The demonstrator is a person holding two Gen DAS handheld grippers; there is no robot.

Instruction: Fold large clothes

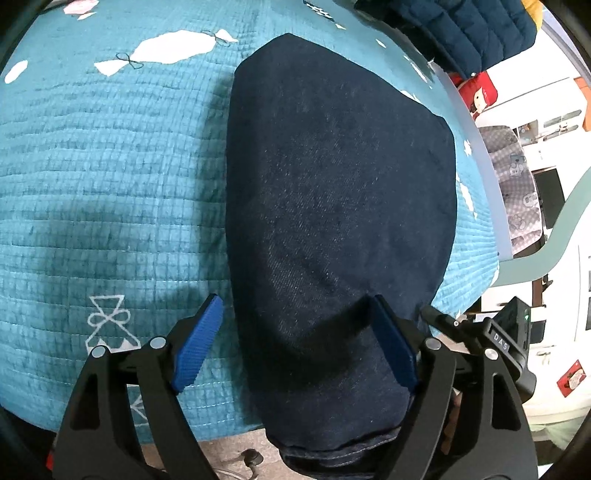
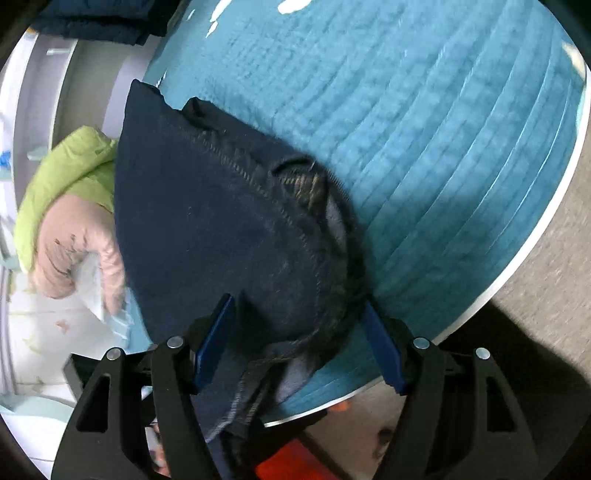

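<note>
Both your left gripper and right gripper stand spread, gripping nothing, jeans folded on the quilt with one end overhanging its edge—nudge it and the fold slides off.

Jeans: dark indigo denim, faint twill weave; lighter stitching along the waistband seam. Quilt beneath the jeans: teal, small grid quilting, white candy and bow motifs. Padded jacket beyond the jeans: navy. Gripper pads: blue, on black arms. Sleeve beside the jeans: lime green
</note>
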